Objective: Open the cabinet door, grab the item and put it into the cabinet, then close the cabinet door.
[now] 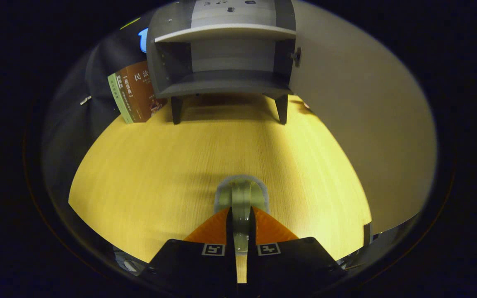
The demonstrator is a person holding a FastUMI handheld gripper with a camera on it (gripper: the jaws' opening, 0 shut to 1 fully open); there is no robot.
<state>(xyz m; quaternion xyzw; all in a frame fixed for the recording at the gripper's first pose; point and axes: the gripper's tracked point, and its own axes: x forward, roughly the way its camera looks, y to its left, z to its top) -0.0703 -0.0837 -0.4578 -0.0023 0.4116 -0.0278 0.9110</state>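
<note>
A pale grey-green, glossy loop-shaped item (242, 203), something like a roll of tape or a ring stood on edge, sits clamped between the two fingers of the hand-held gripper (241, 227). Its rounded front bulges out just ahead of the fingertips, and its narrow rear part runs back down the slot between them. The fingers are drawn in to a narrow gap, each pressing against one flat side of the item, so the hand-held gripper is closed around it. Whether the item touches the surface below or is lifted off it cannot be told.

The item stands upright on its thin edge, its long axis running straight forward along the fingers, toward the cabinet.

Below and ahead spreads a yellow wood-grain worktop (160, 165). Well beyond the fingers, at the far side of the worktop, stands a small dark grey cabinet on short legs (222, 82), with a pale shelf (226, 32) across its open front. Its large pale door (346, 103) is swung wide open to the right, hinged at the cabinet's right side. Just to the left of the cabinet, a brown and green book (133, 93) leans at a tilt near the cabinet's side wall.
</note>
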